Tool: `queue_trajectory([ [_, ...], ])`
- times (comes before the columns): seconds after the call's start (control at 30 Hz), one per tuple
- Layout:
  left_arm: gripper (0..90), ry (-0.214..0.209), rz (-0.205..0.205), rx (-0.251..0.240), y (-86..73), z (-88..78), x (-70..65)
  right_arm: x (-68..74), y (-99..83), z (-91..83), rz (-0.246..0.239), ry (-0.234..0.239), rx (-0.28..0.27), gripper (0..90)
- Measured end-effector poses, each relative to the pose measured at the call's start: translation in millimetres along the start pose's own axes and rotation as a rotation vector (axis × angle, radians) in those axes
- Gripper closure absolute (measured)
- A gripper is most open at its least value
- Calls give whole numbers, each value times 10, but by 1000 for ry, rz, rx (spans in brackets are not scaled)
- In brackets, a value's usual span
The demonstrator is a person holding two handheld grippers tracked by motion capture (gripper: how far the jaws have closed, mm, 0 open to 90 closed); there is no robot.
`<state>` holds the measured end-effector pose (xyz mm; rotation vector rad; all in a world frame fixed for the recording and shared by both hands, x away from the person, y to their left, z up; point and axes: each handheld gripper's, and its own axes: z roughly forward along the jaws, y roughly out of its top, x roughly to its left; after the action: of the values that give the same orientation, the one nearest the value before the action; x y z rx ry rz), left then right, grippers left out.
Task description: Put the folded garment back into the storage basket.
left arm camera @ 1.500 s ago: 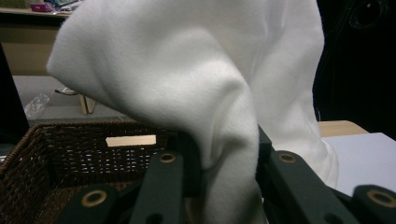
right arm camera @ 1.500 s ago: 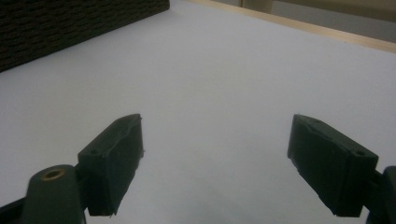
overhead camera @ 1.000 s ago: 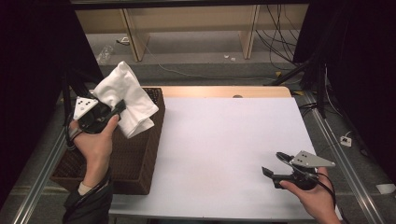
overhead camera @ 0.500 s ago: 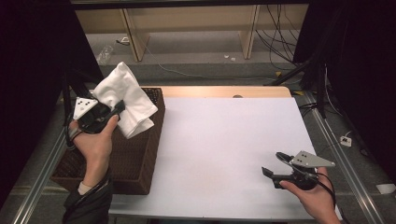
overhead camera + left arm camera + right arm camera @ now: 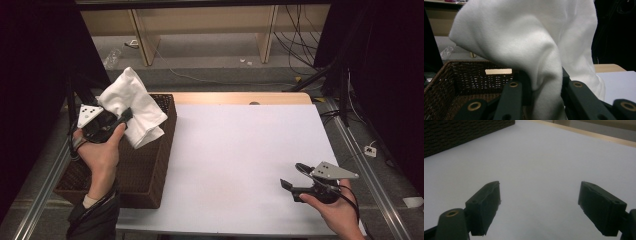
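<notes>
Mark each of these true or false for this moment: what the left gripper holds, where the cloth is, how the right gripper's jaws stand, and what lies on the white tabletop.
1. The left gripper is clamped on a white cloth. True.
2. The cloth lies flat on the white tabletop. False: it hangs over the wicker basket.
3. The right gripper has open, empty jaws. True.
4. The basket sits at the table's right edge. False: left edge.

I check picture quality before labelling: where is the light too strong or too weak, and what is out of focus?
High view: dark at both sides, the white cloth bright. Left gripper view: the cloth nearly overexposed, the wicker basket dim, the near jaws soft. Right gripper view: the white table evenly lit, the open right gripper slightly blurred.
</notes>
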<state>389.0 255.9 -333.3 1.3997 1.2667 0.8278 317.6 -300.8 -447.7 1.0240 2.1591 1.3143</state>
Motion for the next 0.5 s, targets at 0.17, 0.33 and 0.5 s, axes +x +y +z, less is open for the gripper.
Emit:
queue_trajectory([
  [0.17, 738, 4, -3, 1, -3, 0, 17, 0, 0, 1, 1, 0, 1, 187],
  [0.33, 738, 7, -2, 3, -11, 7, 26, -1, 0, -1, 0, 1, 0, 187],
  [0.5, 738, 11, -3, 5, -16, 11, 34, 0, 0, 1, -1, 1, 0, 187],
])
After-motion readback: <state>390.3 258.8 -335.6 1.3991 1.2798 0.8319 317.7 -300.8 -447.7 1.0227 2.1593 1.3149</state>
